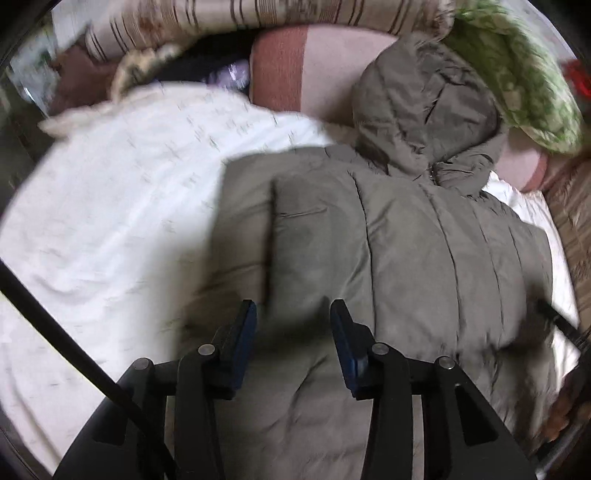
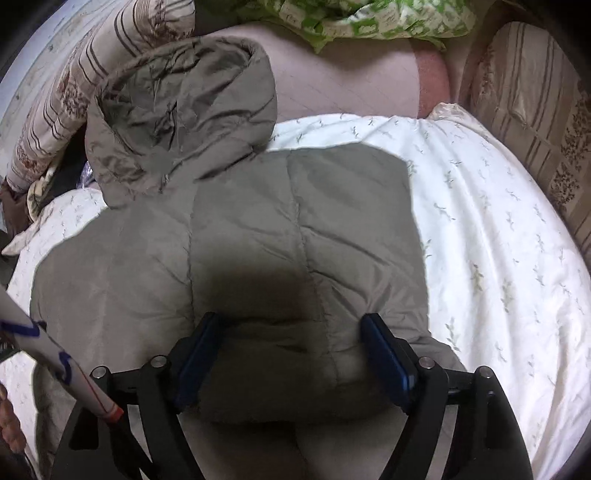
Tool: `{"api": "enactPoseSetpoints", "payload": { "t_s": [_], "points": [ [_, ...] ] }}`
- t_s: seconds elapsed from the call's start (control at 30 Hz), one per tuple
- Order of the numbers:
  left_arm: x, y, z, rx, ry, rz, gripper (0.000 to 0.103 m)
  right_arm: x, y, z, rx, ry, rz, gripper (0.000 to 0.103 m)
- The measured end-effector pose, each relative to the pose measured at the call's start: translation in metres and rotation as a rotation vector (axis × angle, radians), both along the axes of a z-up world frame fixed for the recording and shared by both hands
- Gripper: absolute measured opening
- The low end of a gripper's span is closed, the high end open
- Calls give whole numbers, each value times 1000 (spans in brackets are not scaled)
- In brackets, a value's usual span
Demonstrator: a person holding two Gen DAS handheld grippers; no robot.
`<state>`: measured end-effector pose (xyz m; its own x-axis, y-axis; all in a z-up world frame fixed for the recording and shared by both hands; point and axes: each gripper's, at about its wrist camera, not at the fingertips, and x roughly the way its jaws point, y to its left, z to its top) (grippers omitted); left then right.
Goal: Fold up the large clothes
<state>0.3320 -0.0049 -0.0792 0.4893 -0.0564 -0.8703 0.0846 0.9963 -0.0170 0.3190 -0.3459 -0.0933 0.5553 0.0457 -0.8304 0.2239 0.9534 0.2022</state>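
A grey-brown quilted hooded jacket (image 1: 406, 229) lies on a white patterned sheet (image 1: 110, 206), hood (image 1: 424, 107) toward the pillows. It looks folded inward along both sides. My left gripper (image 1: 293, 314) is open just above the jacket's lower left part, nothing between its blue pads. In the right wrist view the same jacket (image 2: 240, 229) fills the middle, hood (image 2: 184, 110) at upper left. My right gripper (image 2: 290, 325) is open, with a raised fold of the jacket's lower edge between its wide-apart fingers.
Striped floral pillows (image 1: 240, 18) and a green-and-white pillow (image 1: 517, 74) lie at the head of the bed, with a pink blanket (image 2: 351, 81) beneath. White sheet (image 2: 498, 240) lies to the jacket's right. A white stick with blue marks (image 2: 55, 354) crosses the lower left.
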Motion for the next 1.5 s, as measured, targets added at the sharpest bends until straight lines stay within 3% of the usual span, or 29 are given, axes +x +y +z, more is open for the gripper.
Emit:
{"api": "enactPoseSetpoints", "payload": {
  "t_s": [0.07, 0.17, 0.37, 0.53, 0.7, 0.87, 1.17, 1.37, 1.5],
  "points": [
    [-23, 6, 12, 29, -39, 5, 53, -21, 2, 16, 30, -30, 21, 83],
    [-72, 26, 22, 54, -86, 25, 56, -59, 13, 32, 1, -49, 66, 83],
    [-141, 55, 3, 38, -82, 109, 60, -132, 41, 16, -2, 20, 134, 83],
    [-156, 61, -20, 22, -17, 123, 60, -149, 53, -8, -7, 115, 143, 83],
    [-149, 56, -12, 33, -74, 99, 60, -143, 71, 19, -37, 65, 178, 83],
    [-119, 51, -11, 46, -121, 79, 60, -106, 95, 45, -75, 35, 196, 83],
    [-75, 61, -25, 66, -198, 65, 60, 13, 143, 67, -159, -10, 194, 83],
    [-62, 73, -43, -11, -129, 16, 60, 116, 163, 93, -213, -43, 150, 83],
    [-62, 71, -45, -19, -130, -13, 60, 189, 173, 116, -182, -81, 92, 83]
  ]
}}
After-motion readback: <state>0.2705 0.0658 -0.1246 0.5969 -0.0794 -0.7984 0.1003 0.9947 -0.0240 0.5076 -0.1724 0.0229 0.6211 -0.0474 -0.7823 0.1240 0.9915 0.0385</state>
